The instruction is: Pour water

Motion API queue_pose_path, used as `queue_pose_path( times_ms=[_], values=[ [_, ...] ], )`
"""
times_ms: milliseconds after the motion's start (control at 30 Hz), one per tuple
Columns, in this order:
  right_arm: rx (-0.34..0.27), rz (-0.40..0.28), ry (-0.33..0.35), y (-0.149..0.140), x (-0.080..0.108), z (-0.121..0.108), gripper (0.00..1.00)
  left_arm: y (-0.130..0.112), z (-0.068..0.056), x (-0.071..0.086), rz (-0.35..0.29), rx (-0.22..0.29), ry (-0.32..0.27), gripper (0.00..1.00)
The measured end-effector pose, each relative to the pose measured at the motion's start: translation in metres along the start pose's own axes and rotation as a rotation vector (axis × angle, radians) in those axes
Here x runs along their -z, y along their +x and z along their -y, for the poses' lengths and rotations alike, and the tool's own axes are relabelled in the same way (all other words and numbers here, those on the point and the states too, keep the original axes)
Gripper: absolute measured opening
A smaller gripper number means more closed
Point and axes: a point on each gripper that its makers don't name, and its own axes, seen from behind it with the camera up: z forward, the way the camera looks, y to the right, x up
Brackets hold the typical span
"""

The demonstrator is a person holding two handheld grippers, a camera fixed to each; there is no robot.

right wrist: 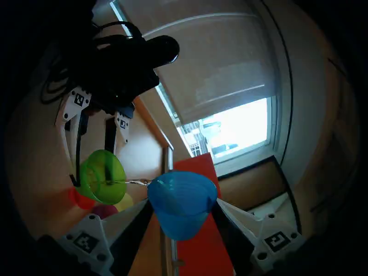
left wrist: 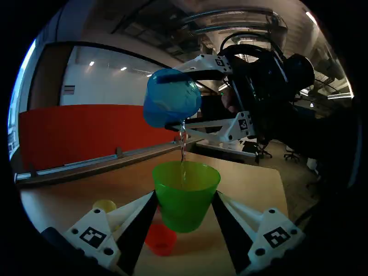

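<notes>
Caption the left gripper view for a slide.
The left hand-held gripper holds a green cup while the right hand-held gripper tips a blue cup, pouring a thin stream of water into it.

Left claw (left wrist: 184, 195) and right claw (right wrist: 183, 202): white, black inner faces, black-and-white square markers. The translucent green plastic cup (left wrist: 186, 216) is lime; the translucent blue plastic cup (right wrist: 181, 211), sky blue. The thin water stream (left wrist: 182, 140) is clear. The smooth wooden bench (left wrist: 248, 184) is pale tan; on it, a small red plastic cup (left wrist: 161, 240) and a small yellow plastic cup (left wrist: 105, 205). The flat wall panel (left wrist: 87, 133) is orange-red.
</notes>
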Motion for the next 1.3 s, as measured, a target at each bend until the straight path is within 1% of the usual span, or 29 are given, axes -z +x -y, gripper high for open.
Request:
queue_pose_path(
  times_ms=[867,1300],
  values=[
    [0.057,0.002,-0.007,0.0018,0.0028,-0.0016,0.88,0.001,-0.0027,-0.0024,0.003,-0.01,-0.002,0.81],
    [0.085,-0.002,-0.012,0.0038,0.0033,-0.0025,0.88,0.0039,-0.0036,-0.0007,0.002,-0.015,0.0,0.81]
  ],
)
